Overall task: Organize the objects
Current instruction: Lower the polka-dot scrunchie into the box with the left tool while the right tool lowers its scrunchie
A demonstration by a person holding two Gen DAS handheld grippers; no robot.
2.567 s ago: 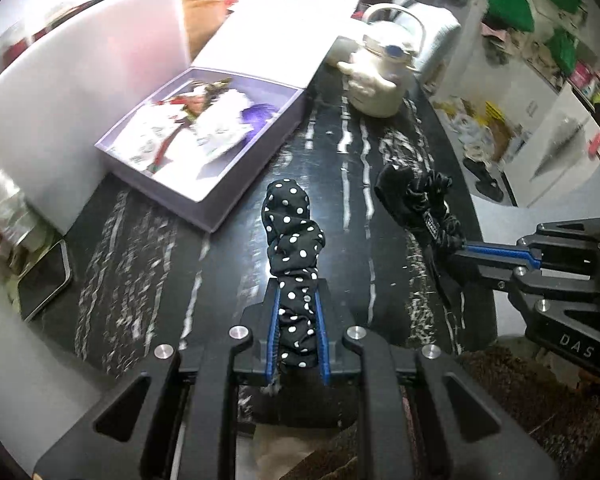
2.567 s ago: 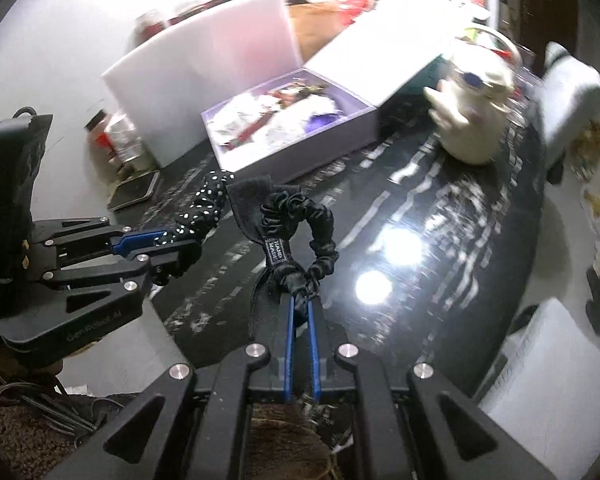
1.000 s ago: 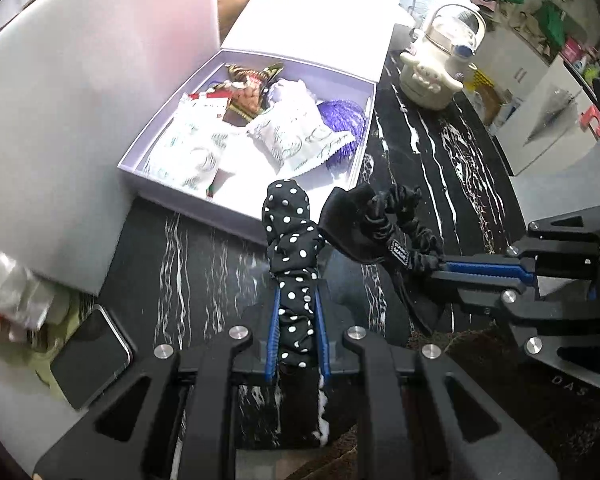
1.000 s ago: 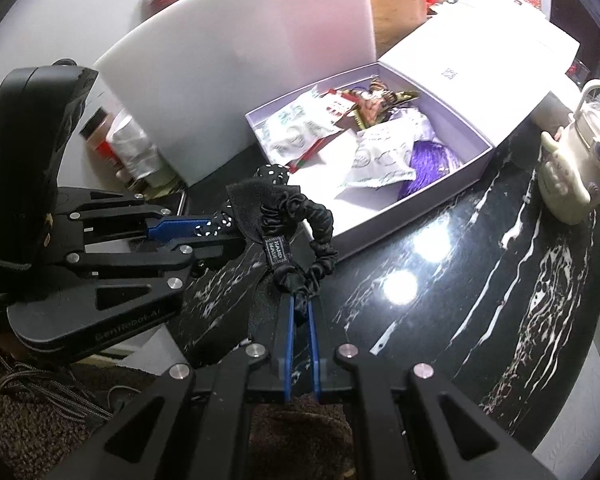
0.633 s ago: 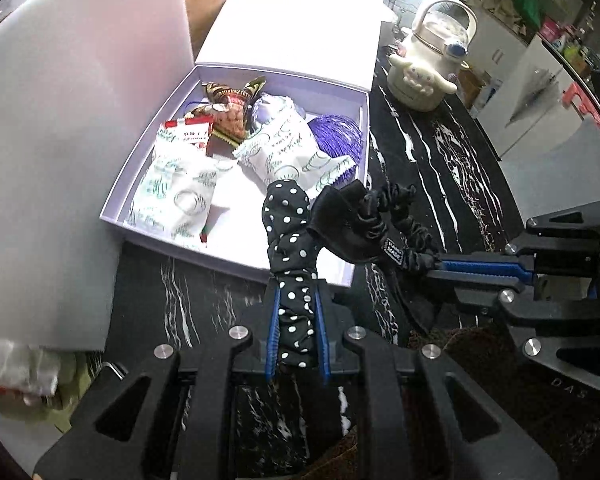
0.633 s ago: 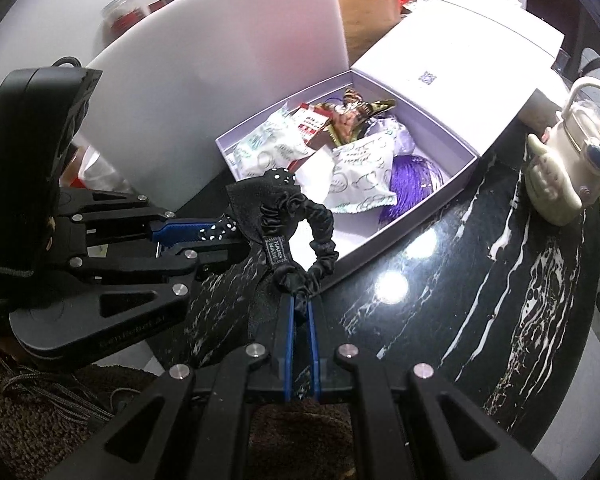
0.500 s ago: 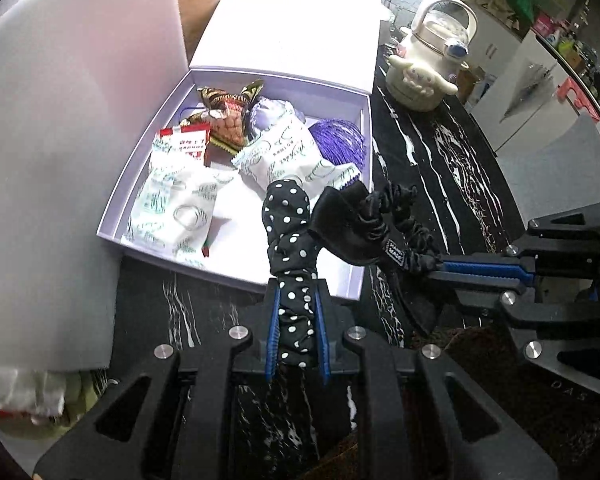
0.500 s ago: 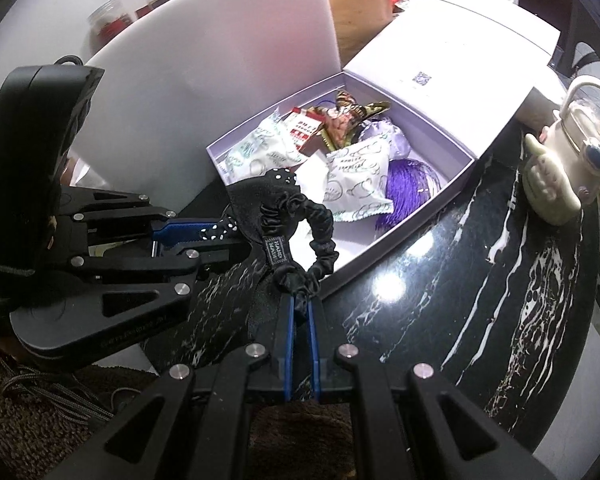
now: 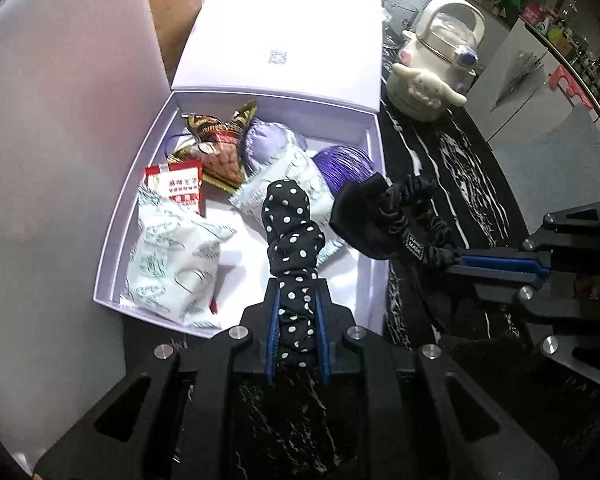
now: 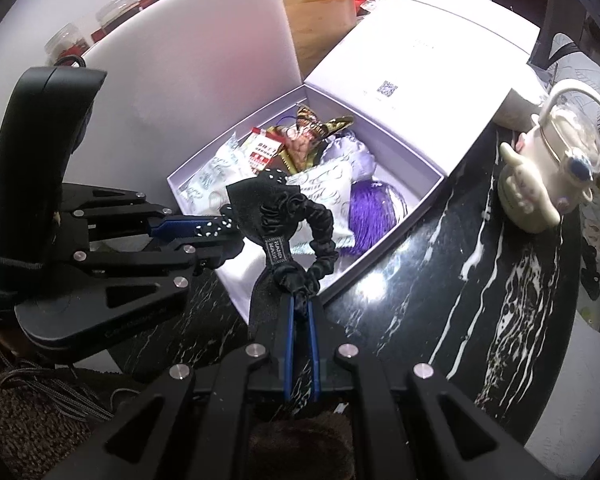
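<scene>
Scrunchies hang over the near end of the open lilac cardboard box (image 9: 120, 216) on the black marble table (image 9: 452, 160). Left gripper (image 9: 298, 300) is clamped on the black white-dotted fabric scrunchie (image 9: 290, 236); right gripper (image 10: 300, 308) pinches the black satin scrunchie (image 10: 320, 236) just right of it.
</scene>
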